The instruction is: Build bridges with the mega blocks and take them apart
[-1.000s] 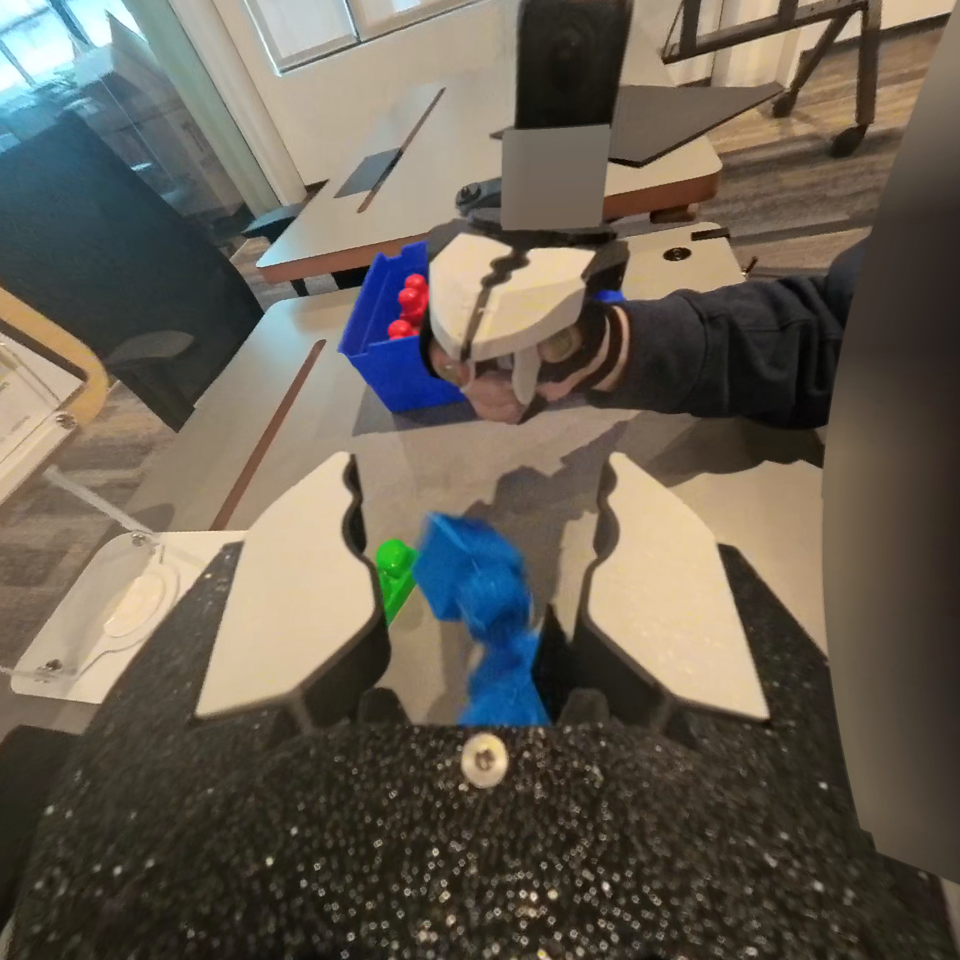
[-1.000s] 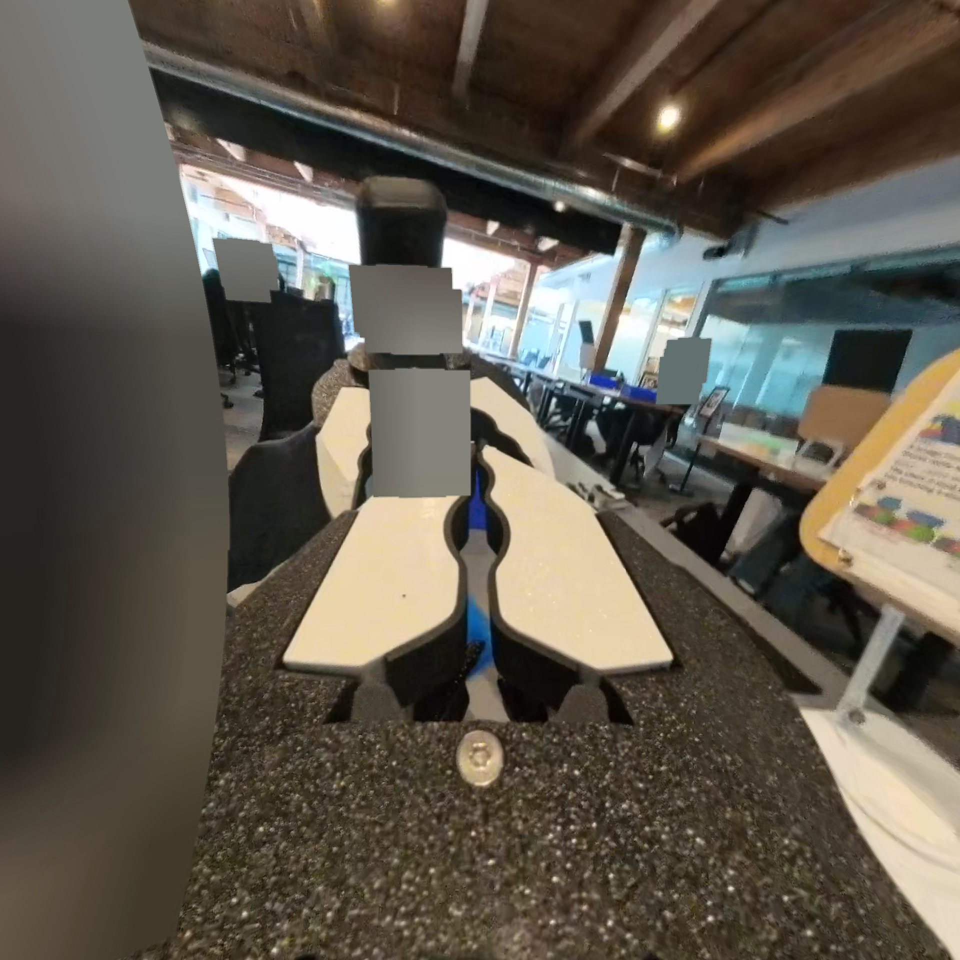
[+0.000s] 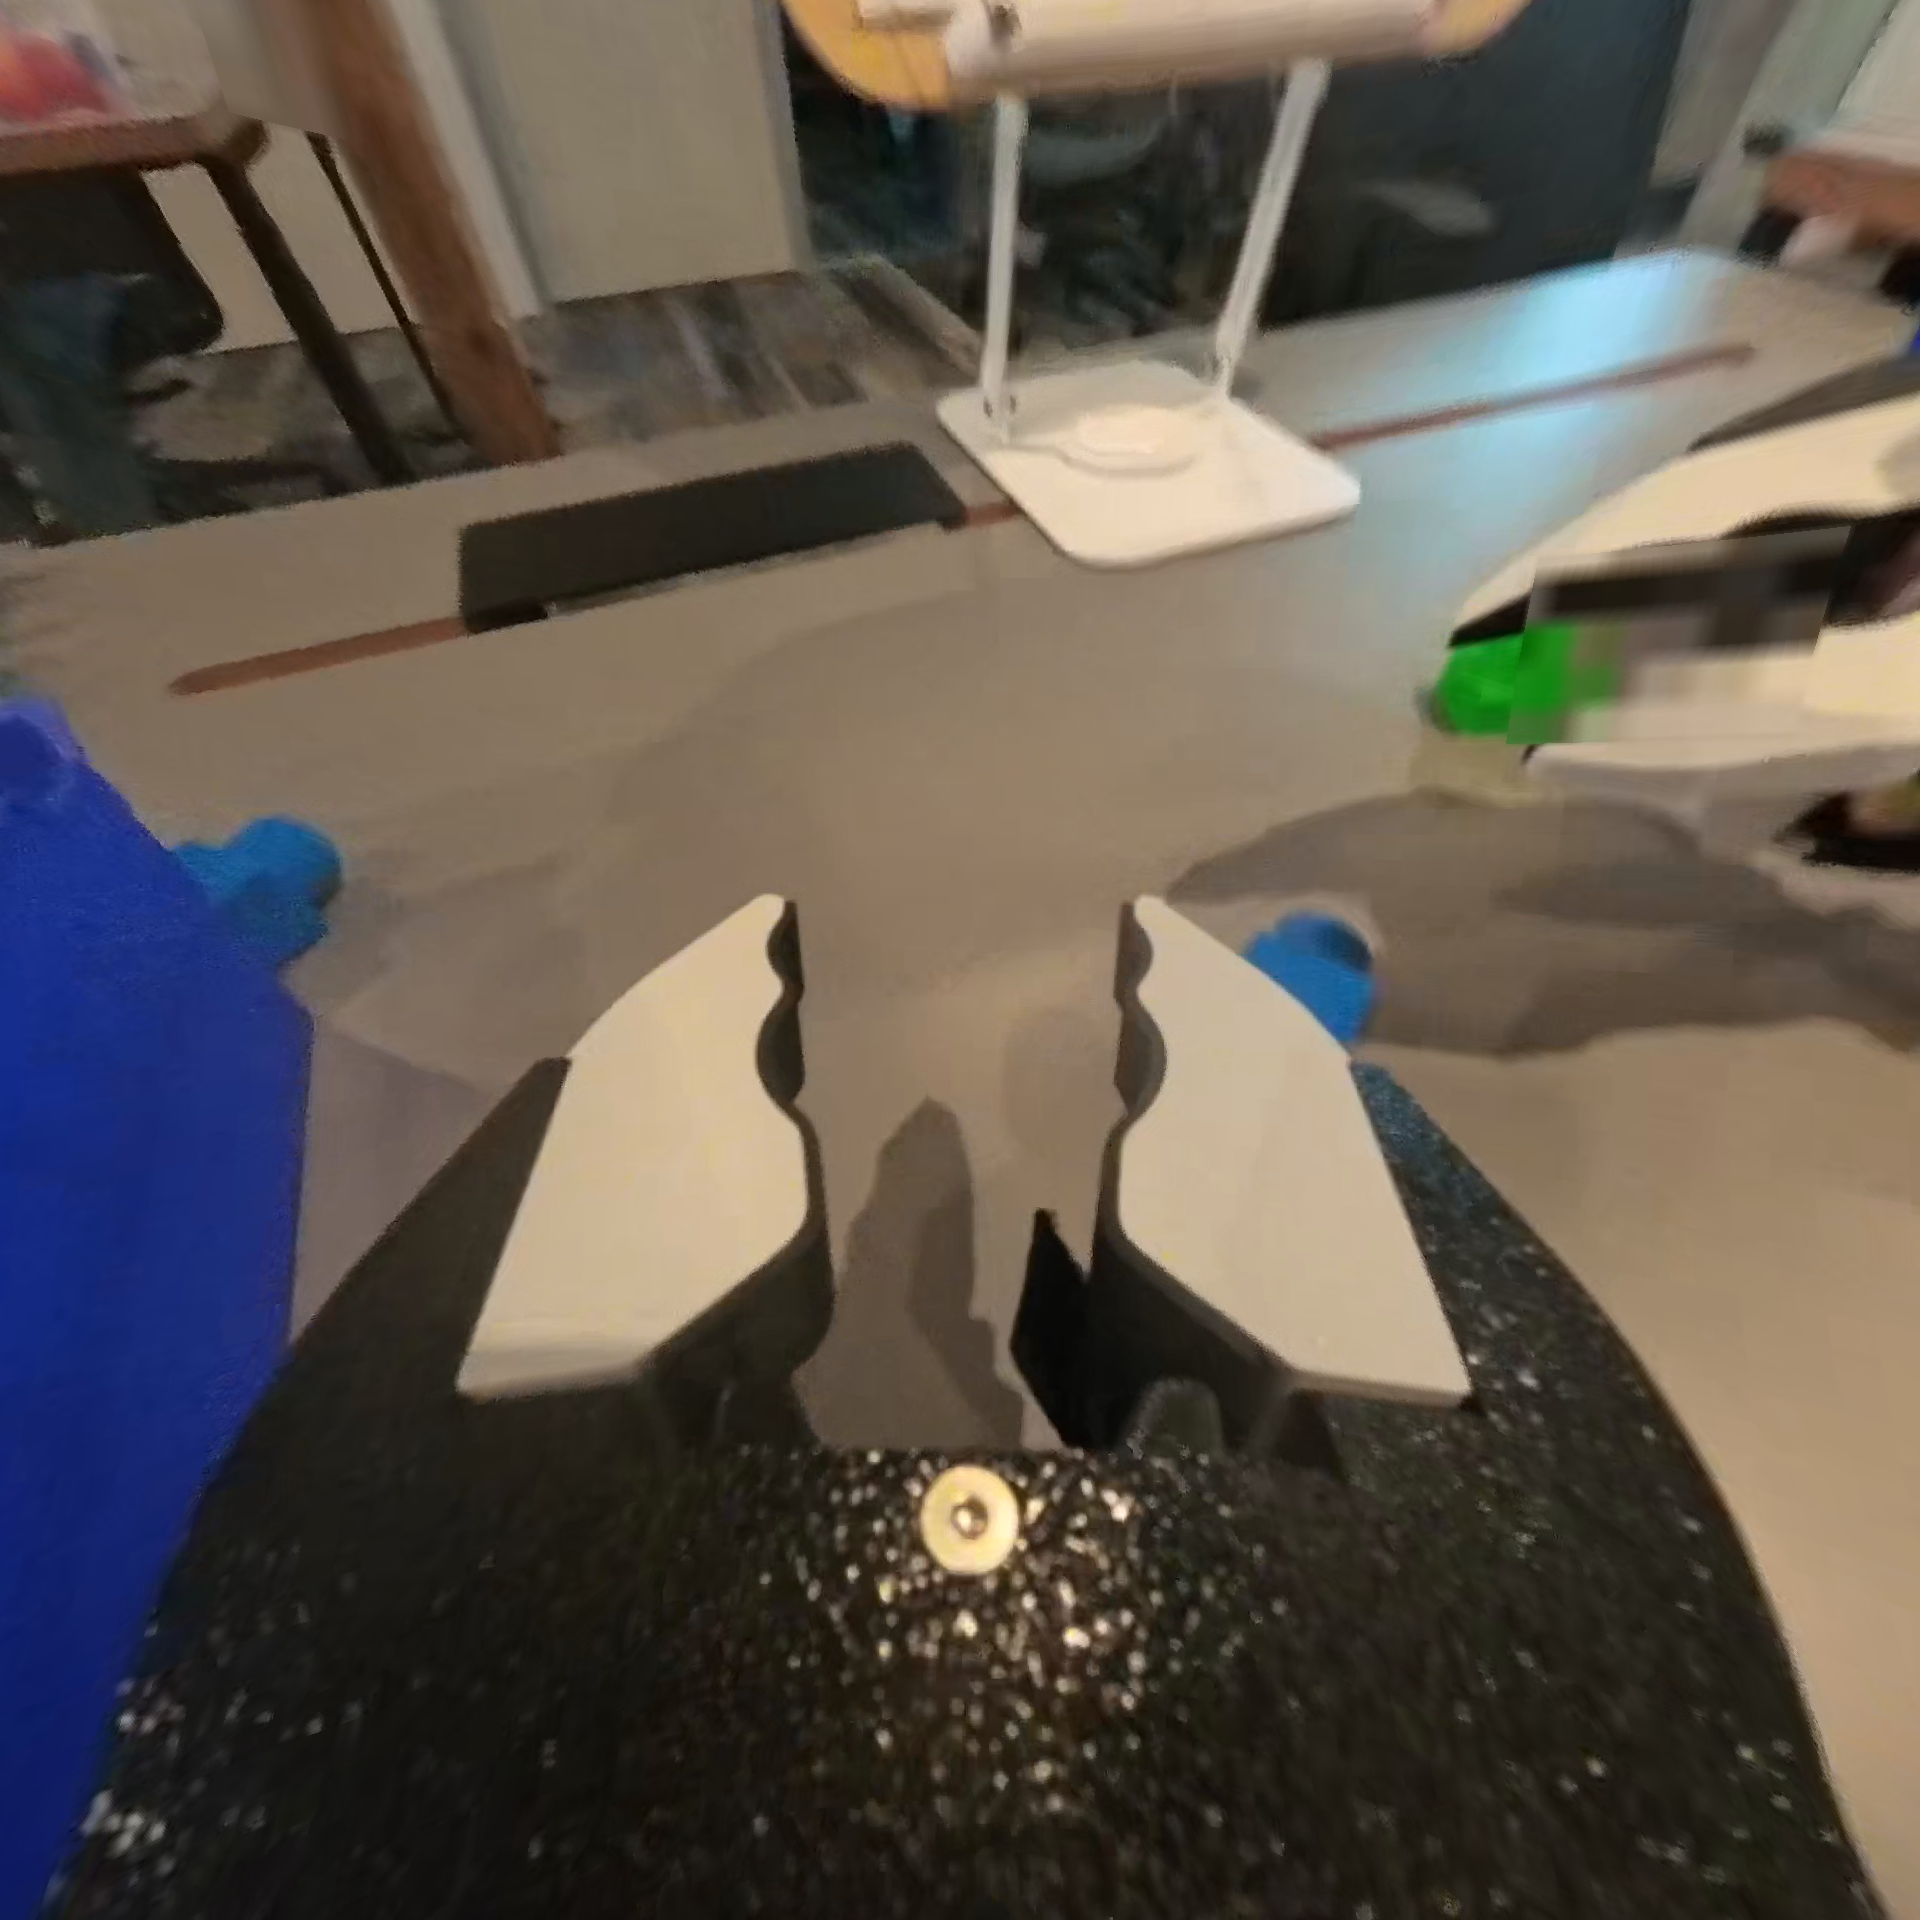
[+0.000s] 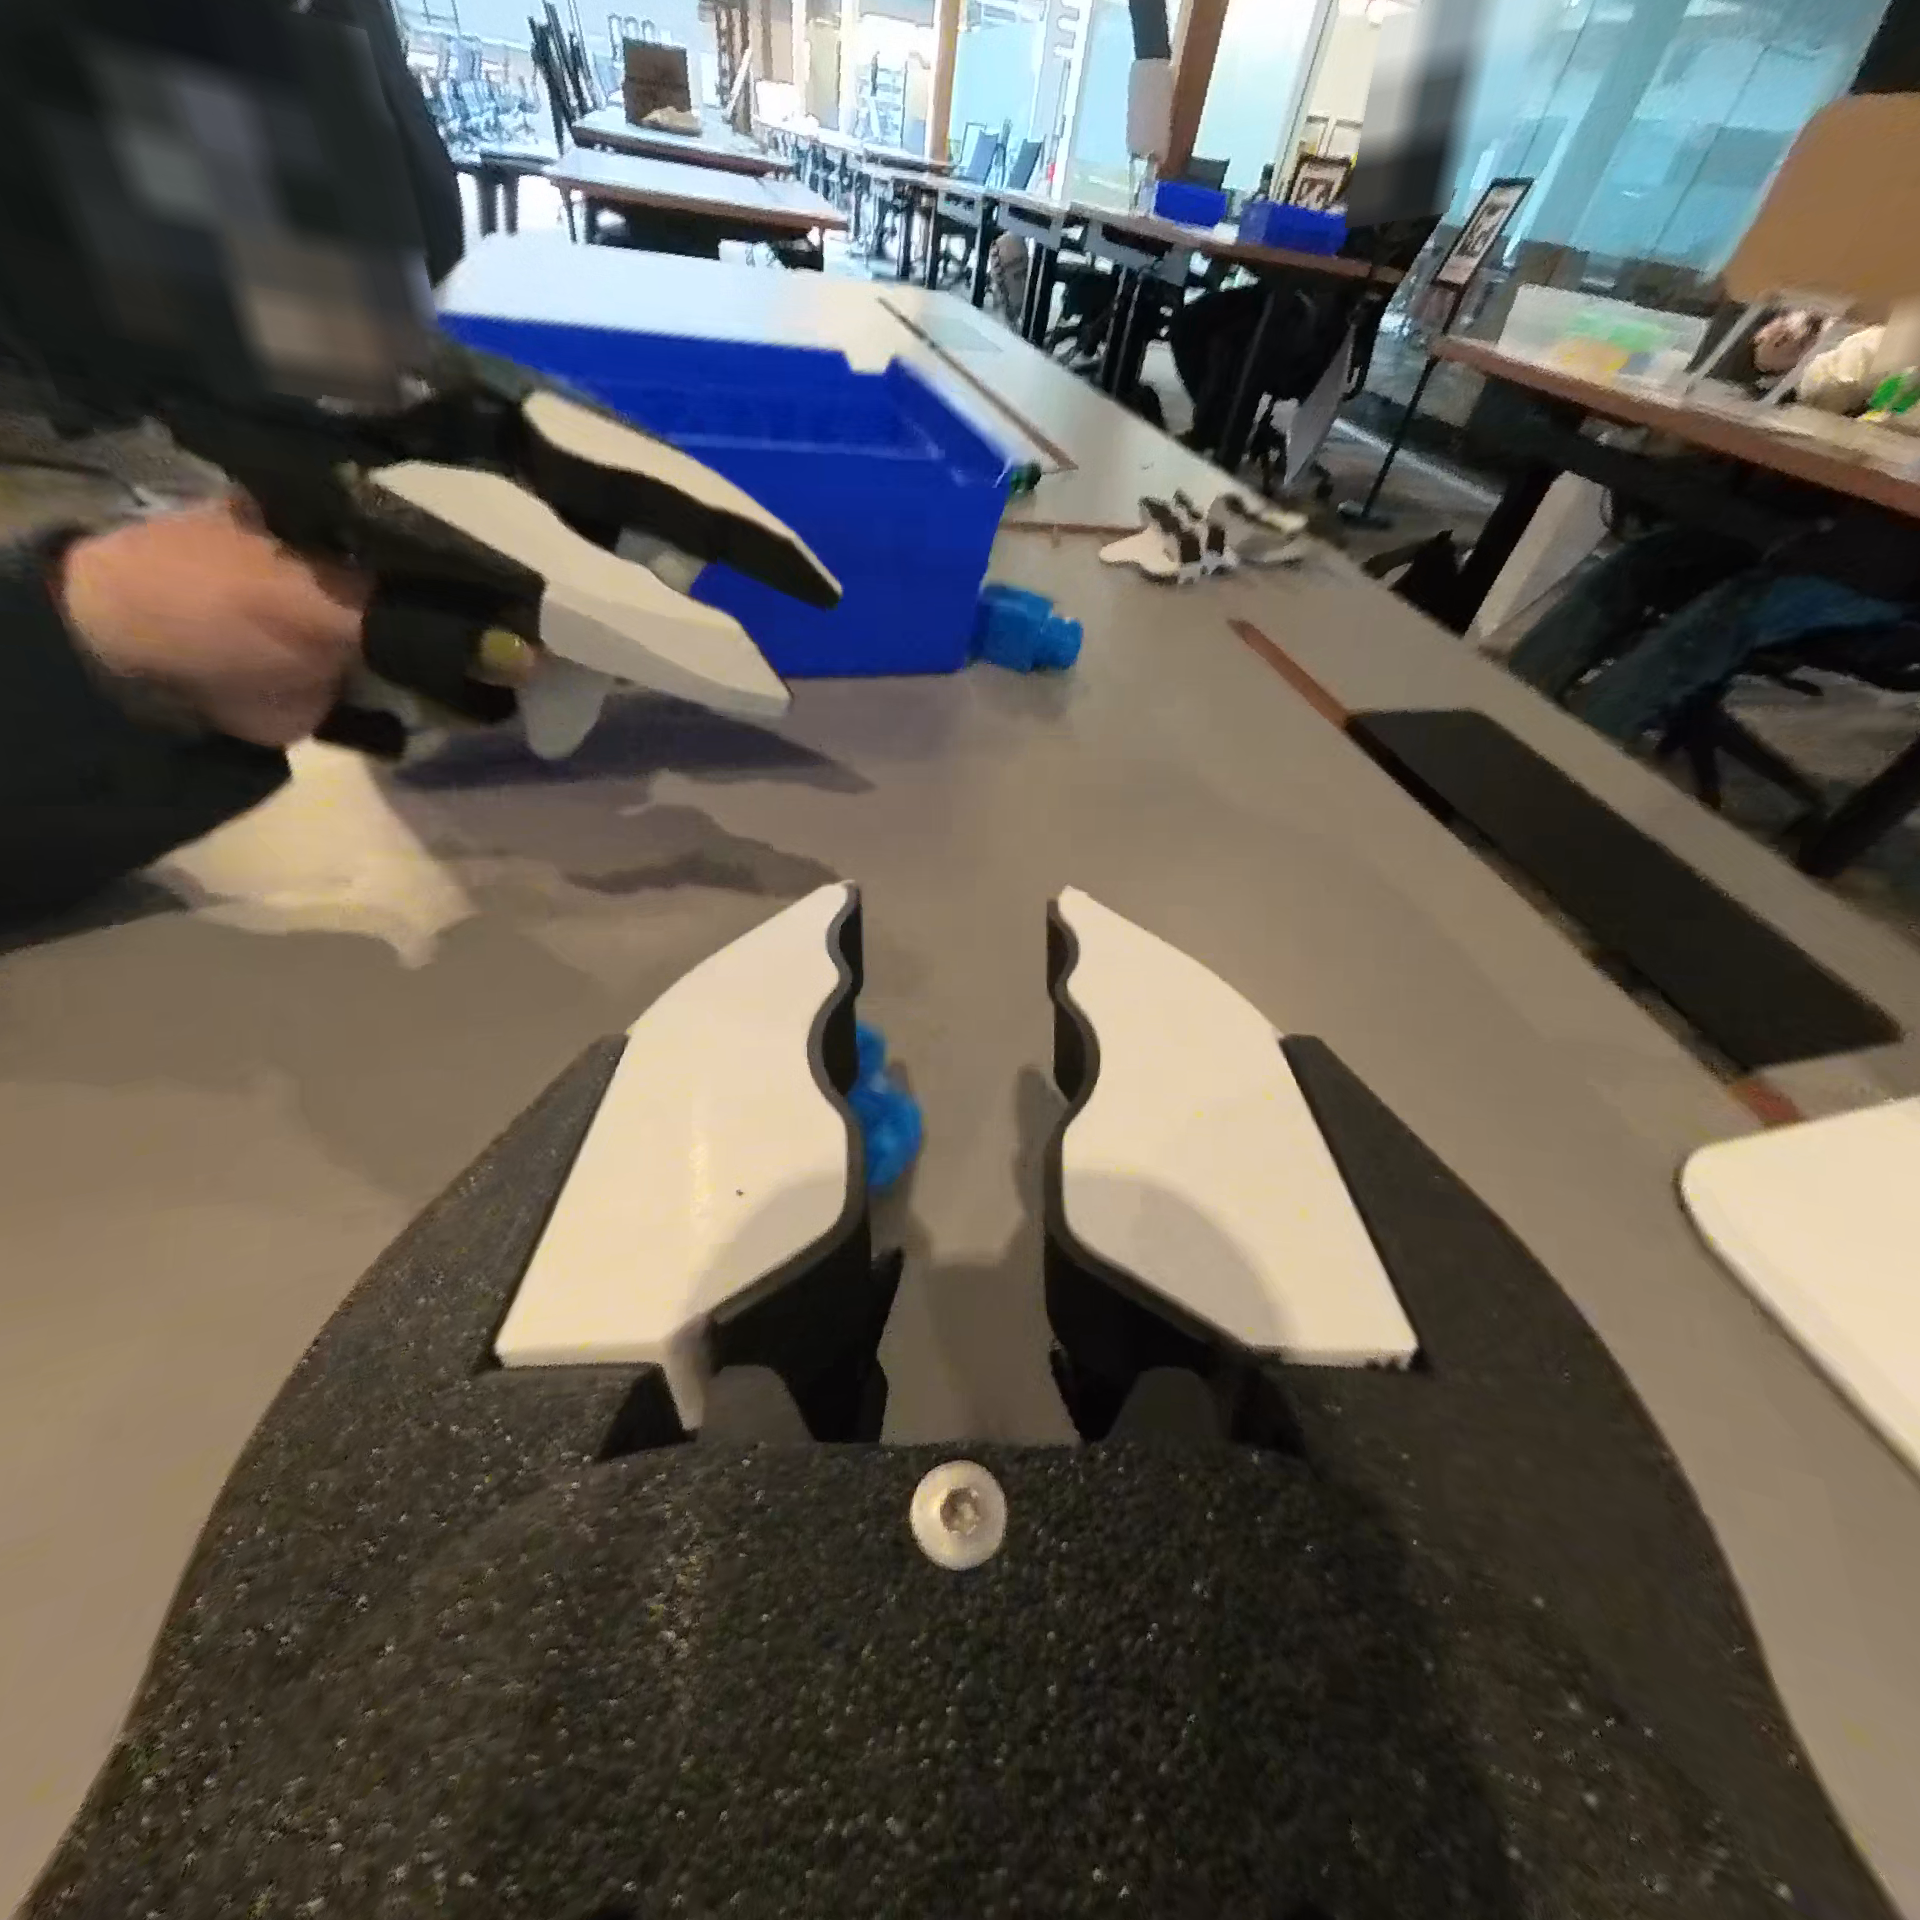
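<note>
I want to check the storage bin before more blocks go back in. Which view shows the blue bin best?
The right wrist view: the blue bin shows nearly whole there, its rim, open top and side wall, standing on the grey table behind the left gripper. The left wrist view shows only a blurred blue wall at its left edge.

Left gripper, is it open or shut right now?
Open. The left gripper has its fingers spread apart, and only bare grey table shows between them.
</note>
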Motion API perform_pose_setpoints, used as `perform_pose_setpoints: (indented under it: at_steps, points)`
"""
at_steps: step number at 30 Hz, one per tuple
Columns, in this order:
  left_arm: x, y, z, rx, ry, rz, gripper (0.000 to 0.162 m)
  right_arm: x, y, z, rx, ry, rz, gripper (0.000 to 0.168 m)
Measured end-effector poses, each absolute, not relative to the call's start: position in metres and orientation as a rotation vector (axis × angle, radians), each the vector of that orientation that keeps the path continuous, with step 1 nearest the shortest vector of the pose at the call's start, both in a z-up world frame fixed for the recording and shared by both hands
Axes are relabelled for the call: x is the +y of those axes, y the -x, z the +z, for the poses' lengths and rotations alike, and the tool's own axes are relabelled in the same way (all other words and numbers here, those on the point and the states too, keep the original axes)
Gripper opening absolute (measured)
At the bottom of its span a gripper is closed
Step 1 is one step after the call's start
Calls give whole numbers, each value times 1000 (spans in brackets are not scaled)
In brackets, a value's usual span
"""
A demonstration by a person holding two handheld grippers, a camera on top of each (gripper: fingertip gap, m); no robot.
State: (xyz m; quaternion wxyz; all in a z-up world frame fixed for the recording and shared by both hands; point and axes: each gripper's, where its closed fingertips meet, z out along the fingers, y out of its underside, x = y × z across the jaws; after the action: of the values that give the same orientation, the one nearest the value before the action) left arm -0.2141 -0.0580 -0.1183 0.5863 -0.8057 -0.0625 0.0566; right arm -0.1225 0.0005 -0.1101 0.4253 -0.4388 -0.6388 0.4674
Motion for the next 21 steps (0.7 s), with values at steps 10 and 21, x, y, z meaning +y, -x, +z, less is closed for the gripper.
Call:
perform_pose_setpoints:
  at_steps: [10,21]
  points:
    - [-68,233,-87,-8,1472,482,58,-16,297,-107,-2010,832,1129,50]
    - [-66,262,-95,-175,1449,412,60,-32,435,-186,-2406,603,1169,86]
